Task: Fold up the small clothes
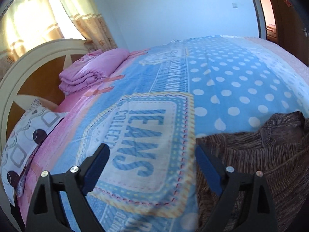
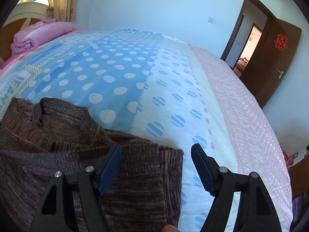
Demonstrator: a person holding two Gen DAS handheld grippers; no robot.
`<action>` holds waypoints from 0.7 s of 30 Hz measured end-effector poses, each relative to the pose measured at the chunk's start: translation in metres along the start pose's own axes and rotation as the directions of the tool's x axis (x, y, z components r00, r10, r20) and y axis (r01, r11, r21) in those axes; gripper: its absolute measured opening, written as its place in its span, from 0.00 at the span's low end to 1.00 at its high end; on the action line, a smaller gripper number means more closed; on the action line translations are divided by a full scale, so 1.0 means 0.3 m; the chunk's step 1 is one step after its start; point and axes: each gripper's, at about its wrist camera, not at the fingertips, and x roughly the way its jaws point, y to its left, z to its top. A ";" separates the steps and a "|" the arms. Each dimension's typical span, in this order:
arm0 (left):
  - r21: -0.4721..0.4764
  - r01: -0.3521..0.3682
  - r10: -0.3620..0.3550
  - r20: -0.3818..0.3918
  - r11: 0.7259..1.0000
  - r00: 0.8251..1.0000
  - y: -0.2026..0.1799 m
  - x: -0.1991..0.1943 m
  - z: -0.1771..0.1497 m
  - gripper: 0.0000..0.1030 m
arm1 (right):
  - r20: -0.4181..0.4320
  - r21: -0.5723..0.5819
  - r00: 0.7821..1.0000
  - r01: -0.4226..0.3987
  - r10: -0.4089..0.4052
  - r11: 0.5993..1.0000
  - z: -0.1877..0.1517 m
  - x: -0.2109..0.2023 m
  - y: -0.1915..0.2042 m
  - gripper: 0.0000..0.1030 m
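Both grippers are hanging wide with nothing in them, left gripper (image 1: pixel 151 154) over the bed (image 1: pixel 222 73), right gripper (image 2: pixel 156 154) at the edge of the brown knit top (image 2: pixel 63 135) lying flat lower left, probably spread out for folding.

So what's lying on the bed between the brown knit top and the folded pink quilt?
Nothing but bare bedspread between the brown knit top and the pink quilt, seen in the left wrist view.
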 end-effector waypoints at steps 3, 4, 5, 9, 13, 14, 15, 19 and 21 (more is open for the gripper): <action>0.050 0.063 -0.063 0.006 0.997 0.998 0.005 -0.056 -0.088 0.94 | 0.016 -0.022 0.998 -0.066 0.066 0.998 -0.056 -0.056 0.001 0.73; 0.097 0.082 -0.083 0.008 0.992 0.997 -0.013 -0.075 -0.131 0.96 | 0.015 -0.047 0.997 -0.072 0.073 0.996 -0.075 -0.069 0.008 0.73; 0.150 0.094 -0.095 0.004 0.984 0.995 -0.034 -0.084 -0.167 0.98 | 0.012 -0.077 0.998 -0.064 0.065 0.995 -0.100 -0.081 0.015 0.73; 0.330 0.152 -0.157 -0.012 0.932 0.988 -0.139 -0.123 -0.296 0.98 | -0.026 -0.110 0.998 -0.062 0.059 0.992 -0.148 -0.052 0.019 0.73; 0.411 0.083 -0.093 0.004 0.908 0.996 -0.250 -0.082 -0.286 1.00 | -0.052 -0.094 0.998 -0.049 0.045 0.994 -0.129 0.015 0.020 0.73; 0.394 0.065 -0.076 0.012 0.917 0.997 -0.265 -0.060 -0.251 1.00 | -0.061 -0.093 0.998 -0.040 0.034 0.995 -0.117 0.035 0.024 0.73; 0.380 0.047 -0.059 0.019 0.924 0.998 -0.274 -0.041 -0.219 1.00 | -0.066 -0.091 0.998 -0.014 0.008 0.996 -0.098 0.059 0.025 0.73; 0.275 -0.085 0.080 0.031 0.958 0.996 -0.230 0.081 -0.050 1.00 | -0.033 0.017 0.999 0.025 -0.025 1.000 -0.022 0.066 -0.041 0.73; 0.223 -0.149 0.154 -0.005 0.963 0.988 -0.175 0.129 -0.007 1.00 | -0.018 0.060 1.000 0.015 -0.014 0.998 -0.011 0.048 -0.074 0.73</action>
